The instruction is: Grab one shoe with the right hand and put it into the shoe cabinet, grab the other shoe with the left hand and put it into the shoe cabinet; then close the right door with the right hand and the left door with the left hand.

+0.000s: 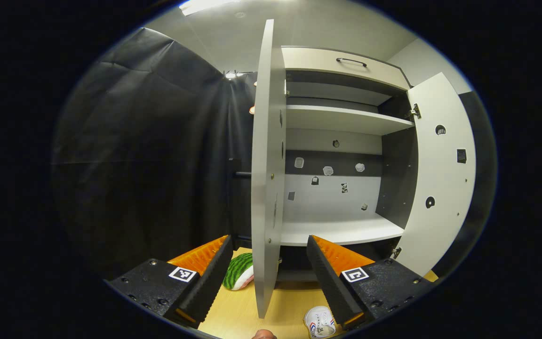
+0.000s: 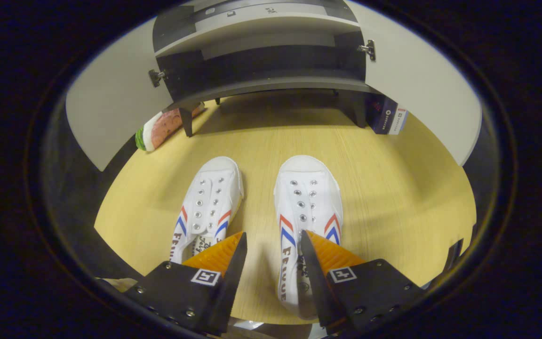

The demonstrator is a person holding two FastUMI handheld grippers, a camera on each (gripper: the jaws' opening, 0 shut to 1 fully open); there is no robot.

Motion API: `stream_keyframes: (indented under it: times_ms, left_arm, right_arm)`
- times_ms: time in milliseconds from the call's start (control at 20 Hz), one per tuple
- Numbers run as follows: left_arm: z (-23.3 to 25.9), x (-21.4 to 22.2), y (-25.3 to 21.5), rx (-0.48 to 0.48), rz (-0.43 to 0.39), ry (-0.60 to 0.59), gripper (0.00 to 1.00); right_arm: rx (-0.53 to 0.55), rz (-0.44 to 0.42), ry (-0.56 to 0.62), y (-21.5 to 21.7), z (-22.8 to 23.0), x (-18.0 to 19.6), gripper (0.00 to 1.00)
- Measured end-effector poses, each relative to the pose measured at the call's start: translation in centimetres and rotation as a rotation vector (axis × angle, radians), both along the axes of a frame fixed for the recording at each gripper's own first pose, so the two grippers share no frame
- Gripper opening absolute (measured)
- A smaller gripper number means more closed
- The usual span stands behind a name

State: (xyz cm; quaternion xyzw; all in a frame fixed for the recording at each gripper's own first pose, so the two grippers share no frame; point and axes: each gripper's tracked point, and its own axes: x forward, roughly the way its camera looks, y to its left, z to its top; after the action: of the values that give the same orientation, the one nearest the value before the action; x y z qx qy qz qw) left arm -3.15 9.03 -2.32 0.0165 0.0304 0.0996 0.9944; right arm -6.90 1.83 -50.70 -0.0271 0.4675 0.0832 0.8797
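wooden floor [image 2: 393,188] | black curtain [image 1: 148,141] | shoes [image 2: 306,207] apparently untouched | both jaws wide

Staged recording booth, not a real home: black cloth wall [image 1: 148,141] hung behind a white shoe cabinet [image 1: 341,117] with both doors open. Cabinet stands on a bare wood-look floor [image 2: 393,179]; ceiling strip light [image 1: 203,5] overhead.

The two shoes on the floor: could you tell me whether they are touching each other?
Apart. The right gripper view shows a strip of bare floor running between the left shoe and the right shoe.
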Motion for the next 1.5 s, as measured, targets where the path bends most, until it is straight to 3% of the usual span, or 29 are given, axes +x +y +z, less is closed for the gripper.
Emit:
stream_keyframes:
  times_ms: [50,100,300,350,400,500,550,600,650,850,1100,1400,1500]
  left_arm:
    - [0.0,0.0,0.2,-0.001,0.006,0.001,0.96]
    - [0.0,0.1,0.4,-0.002,0.011,0.001,0.93]
    - [-0.2,0.5,0.8,-0.016,0.022,0.004,0.96]
    - [-0.4,0.5,0.8,-0.022,0.02,0.007,0.96]
    - [-0.6,0.6,0.9,-0.024,0.02,0.012,0.96]
    - [-0.8,0.8,1.0,-0.029,0.026,0.018,0.96]
    - [-0.9,0.8,1.0,-0.033,0.027,0.021,0.96]
    - [-1.0,0.9,1.0,-0.035,0.028,0.023,0.96]
    - [-1.1,1.0,1.1,-0.035,0.031,0.024,0.93]
    - [-0.9,1.4,1.4,-0.028,0.036,0.018,0.96]
    - [-0.7,1.8,1.3,-0.027,0.029,0.008,1.0]
    - [-1.5,2.4,0.4,-0.018,-0.005,0.022,0.93]
    - [-1.6,2.5,0.3,-0.005,-0.013,0.022,0.96]
  right_arm:
    - [0.006,0.001,0.001,0.0,-0.2,-0.1,0.65]
    - [0.0,0.006,-0.003,0.0,-0.4,-0.1,0.7]
    - [-0.097,0.035,-0.046,-1.5,0.2,-0.1,0.7]
    - [-0.096,0.025,-0.062,-1.7,0.2,0.3,0.44]
    - [-0.093,0.019,-0.064,-1.4,-0.9,0.0,0.27]
    - [-0.112,0.014,-0.054,-1.5,-0.7,0.1,0.26]
    - [-0.092,0.022,-0.056,-1.4,-0.7,-0.1,0.1]
    - [-0.1,0.02,-0.051,-1.4,-1.1,0.1,0.1]
    - [-0.099,0.02,-0.06,-1.4,-1.0,0.3,0.01]
    - [-0.097,-0.02,-0.069,-1.4,0.4,0.3,0.0]
    - [0.039,-0.077,-0.142,0.0,6.3,2.2,0.0]
    - [0.097,-0.025,-0.424,3.0,20.4,9.0,0.0]
    - [0.113,-0.01,-0.526,4.2,25.5,11.7,0.0]
